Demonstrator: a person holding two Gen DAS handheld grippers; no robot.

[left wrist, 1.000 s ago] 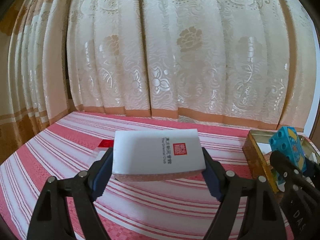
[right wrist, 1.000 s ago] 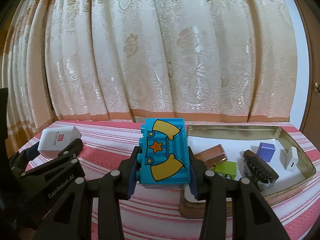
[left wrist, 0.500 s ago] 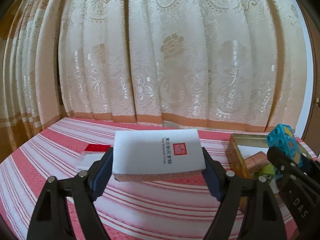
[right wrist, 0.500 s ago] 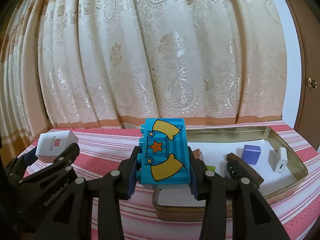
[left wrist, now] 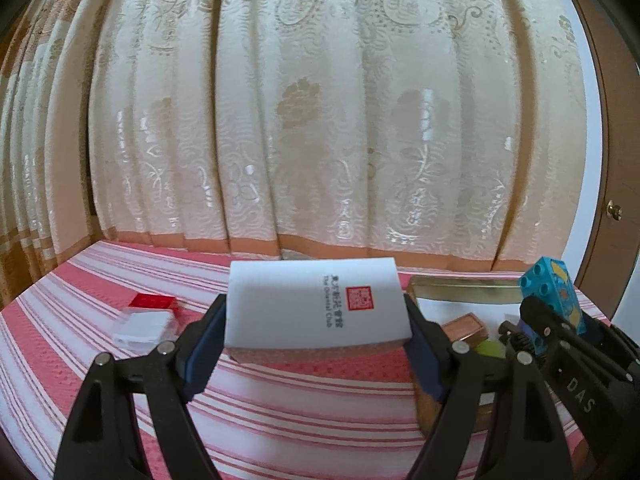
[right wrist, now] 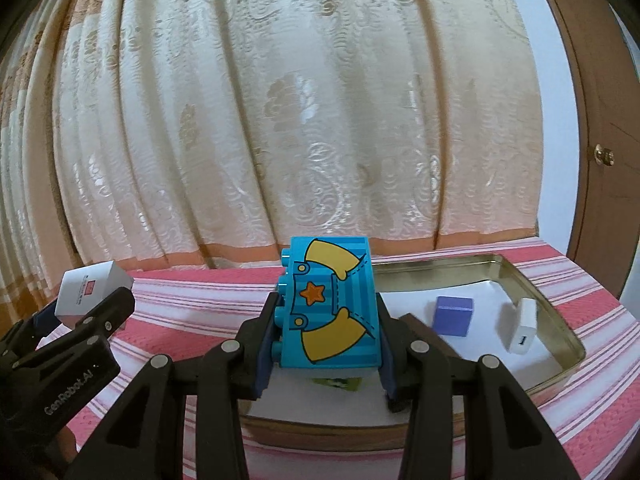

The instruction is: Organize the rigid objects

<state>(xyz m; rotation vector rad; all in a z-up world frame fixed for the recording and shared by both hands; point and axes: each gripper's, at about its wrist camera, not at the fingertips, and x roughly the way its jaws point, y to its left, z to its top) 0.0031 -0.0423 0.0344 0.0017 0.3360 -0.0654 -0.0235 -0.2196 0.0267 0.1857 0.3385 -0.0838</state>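
Note:
My left gripper (left wrist: 316, 332) is shut on a white box (left wrist: 316, 304) with a red seal and dark print, held above the striped cloth. My right gripper (right wrist: 326, 336) is shut on a blue toy brick (right wrist: 328, 312) with yellow shapes and an orange star, held over the near end of the gold tin tray (right wrist: 556, 312). In the left wrist view the blue brick (left wrist: 554, 292) and tray rim (left wrist: 460, 282) lie to the right. In the right wrist view the white box (right wrist: 90, 290) shows at far left.
In the tray lie a purple cube (right wrist: 454, 314), a white adapter (right wrist: 522, 326), a green piece (right wrist: 336, 382) and a copper bar (left wrist: 466, 326). A red-and-clear packet (left wrist: 146, 318) lies on the pink striped cloth (left wrist: 280, 392). Cream curtains hang behind; a brown door (right wrist: 600, 160) stands right.
Both grippers have moved rightward toward the tray with their loads. The blue brick now hangs over the tray's near end, covering the copper bar and brush seen before.

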